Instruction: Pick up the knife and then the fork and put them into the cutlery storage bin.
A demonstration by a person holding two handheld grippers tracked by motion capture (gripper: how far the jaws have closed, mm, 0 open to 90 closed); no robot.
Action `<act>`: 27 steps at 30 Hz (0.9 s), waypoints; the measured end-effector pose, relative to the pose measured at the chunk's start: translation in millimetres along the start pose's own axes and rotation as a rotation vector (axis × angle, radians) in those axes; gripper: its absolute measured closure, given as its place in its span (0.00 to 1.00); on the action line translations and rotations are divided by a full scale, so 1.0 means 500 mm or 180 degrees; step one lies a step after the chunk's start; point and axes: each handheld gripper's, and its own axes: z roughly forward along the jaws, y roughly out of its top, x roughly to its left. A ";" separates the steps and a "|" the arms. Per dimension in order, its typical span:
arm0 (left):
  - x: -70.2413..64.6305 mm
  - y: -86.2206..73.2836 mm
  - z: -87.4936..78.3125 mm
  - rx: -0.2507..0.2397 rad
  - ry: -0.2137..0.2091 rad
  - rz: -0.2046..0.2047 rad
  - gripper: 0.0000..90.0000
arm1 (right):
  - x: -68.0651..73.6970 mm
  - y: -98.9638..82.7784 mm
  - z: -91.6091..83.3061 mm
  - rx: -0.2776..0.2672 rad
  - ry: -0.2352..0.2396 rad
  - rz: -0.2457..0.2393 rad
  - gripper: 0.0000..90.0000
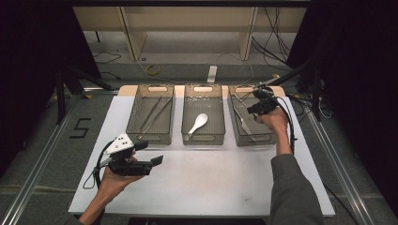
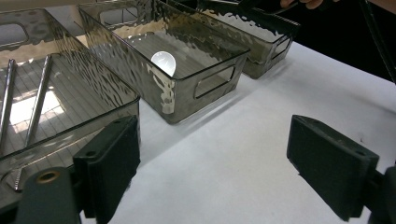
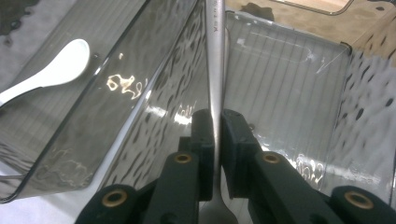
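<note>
Three bins sit ahead; the right gripper, clamped on a fork, lowers it into the right bin, release next.

Utensil ends beyond frame edges

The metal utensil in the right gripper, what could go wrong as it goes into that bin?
The right gripper pinches the metal utensil on a thin part of its handle, so it could swivel or slip out. Its free end hangs near the right bin wall and may catch it. It might also land on the utensil already lying in that bin.
</note>
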 end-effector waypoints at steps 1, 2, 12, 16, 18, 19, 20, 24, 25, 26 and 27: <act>0.000 0.000 0.000 0.0007 0.0002 0.0003 0.19 | -0.001 -0.001 0.003 -0.0002 -0.0001 0.0008 0.94; 0.000 0.000 0.000 0.0007 0.0003 0.0002 0.19 | -0.002 -0.002 0.005 0.0005 -0.0005 0.0011 0.94; 0.000 0.000 0.000 0.0004 -0.0001 0.0001 0.19 | -0.003 -0.001 0.015 -0.0001 -0.0056 0.0046 0.94; 0.000 0.000 0.000 0.0008 0.0000 0.0004 0.19 | -0.005 0.000 0.018 -0.0021 -0.0068 0.0085 0.94; 0.000 0.000 0.000 0.0004 -0.0003 -0.0002 0.19 | -0.005 0.001 0.020 -0.0019 -0.0075 0.0092 0.94; 0.000 0.000 0.000 0.0007 -0.0003 0.0002 0.19 | -0.004 0.001 0.022 -0.0014 -0.0081 0.0090 0.94; 0.000 0.000 0.000 0.0008 -0.0003 0.0002 0.19 | -0.005 0.001 0.023 -0.0021 -0.0093 0.0087 0.93; 0.000 0.000 0.000 0.0003 -0.0004 0.0001 0.19 | -0.004 0.001 0.030 -0.0053 -0.0071 0.0135 0.92; 0.000 0.000 0.000 0.0005 -0.0003 0.0002 0.19 | -0.003 0.002 0.029 -0.0068 -0.0054 0.0150 0.90; 0.000 0.000 0.000 0.0001 -0.0004 -0.0005 0.19 | -0.002 0.004 0.028 -0.0080 -0.0043 0.0146 0.90; 0.001 0.000 0.000 0.0000 -0.0004 -0.0009 0.19 | -0.001 0.004 0.027 -0.0082 -0.0038 0.0137 0.89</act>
